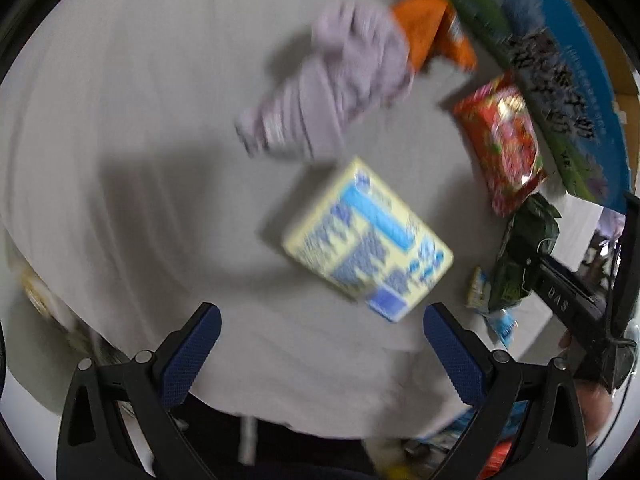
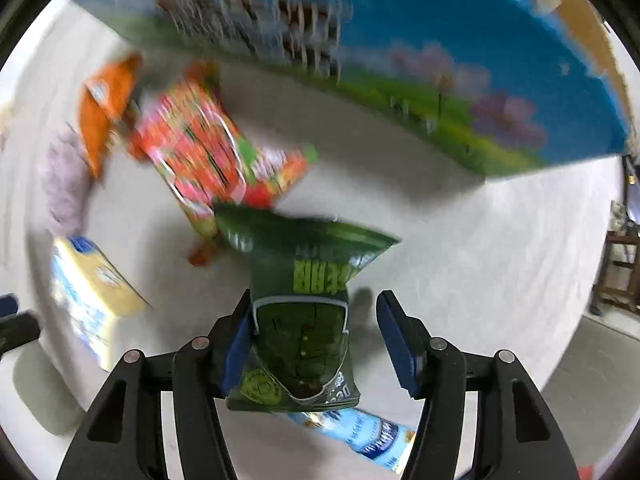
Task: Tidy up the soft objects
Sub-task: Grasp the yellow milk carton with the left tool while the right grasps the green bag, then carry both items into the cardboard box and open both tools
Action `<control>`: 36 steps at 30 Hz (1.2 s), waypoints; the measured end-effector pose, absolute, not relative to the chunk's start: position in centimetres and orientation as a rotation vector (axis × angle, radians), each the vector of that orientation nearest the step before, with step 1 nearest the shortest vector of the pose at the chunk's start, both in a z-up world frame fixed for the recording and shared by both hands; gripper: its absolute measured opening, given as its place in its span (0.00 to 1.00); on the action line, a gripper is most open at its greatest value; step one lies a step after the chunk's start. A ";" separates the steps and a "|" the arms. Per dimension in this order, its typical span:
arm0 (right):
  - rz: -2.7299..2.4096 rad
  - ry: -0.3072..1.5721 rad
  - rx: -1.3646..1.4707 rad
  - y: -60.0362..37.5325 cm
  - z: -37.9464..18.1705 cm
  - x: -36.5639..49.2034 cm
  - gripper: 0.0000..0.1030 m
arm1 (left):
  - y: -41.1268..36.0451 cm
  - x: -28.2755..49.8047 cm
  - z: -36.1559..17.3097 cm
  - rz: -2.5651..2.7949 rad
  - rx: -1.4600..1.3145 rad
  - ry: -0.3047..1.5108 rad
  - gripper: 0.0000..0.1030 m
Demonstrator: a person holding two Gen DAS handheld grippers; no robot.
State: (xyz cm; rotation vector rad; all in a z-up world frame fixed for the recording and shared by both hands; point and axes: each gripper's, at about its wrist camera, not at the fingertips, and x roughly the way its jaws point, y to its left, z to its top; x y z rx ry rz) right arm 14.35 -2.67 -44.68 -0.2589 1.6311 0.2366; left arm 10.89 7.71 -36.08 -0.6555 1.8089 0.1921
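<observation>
My left gripper (image 1: 322, 316) is open and empty above the grey cloth, just short of a yellow and blue box (image 1: 366, 238). Beyond the box lies a crumpled lilac garment (image 1: 332, 88) with an orange cloth (image 1: 430, 26) at its far end. A red snack bag (image 1: 502, 142) lies to the right. My right gripper (image 2: 316, 312) stands open with a dark green snack bag (image 2: 300, 304) between its fingers, resting against the left finger, a gap at the right one. The red snack bag (image 2: 212, 148), orange cloth (image 2: 106, 104) and box (image 2: 90, 292) show blurred behind it.
A blue and green printed board (image 2: 400, 60) stands along the far edge of the cloth-covered table (image 1: 140, 120). A light blue packet (image 2: 360, 434) lies under the green bag. The other gripper's black body (image 1: 576, 300) shows at the right of the left wrist view.
</observation>
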 end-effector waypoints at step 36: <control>0.075 1.699 0.034 -4.1 -58.7 8.5 0.47 | 17.0 18.1 -37.2 0.088 -0.325 1.705 0.59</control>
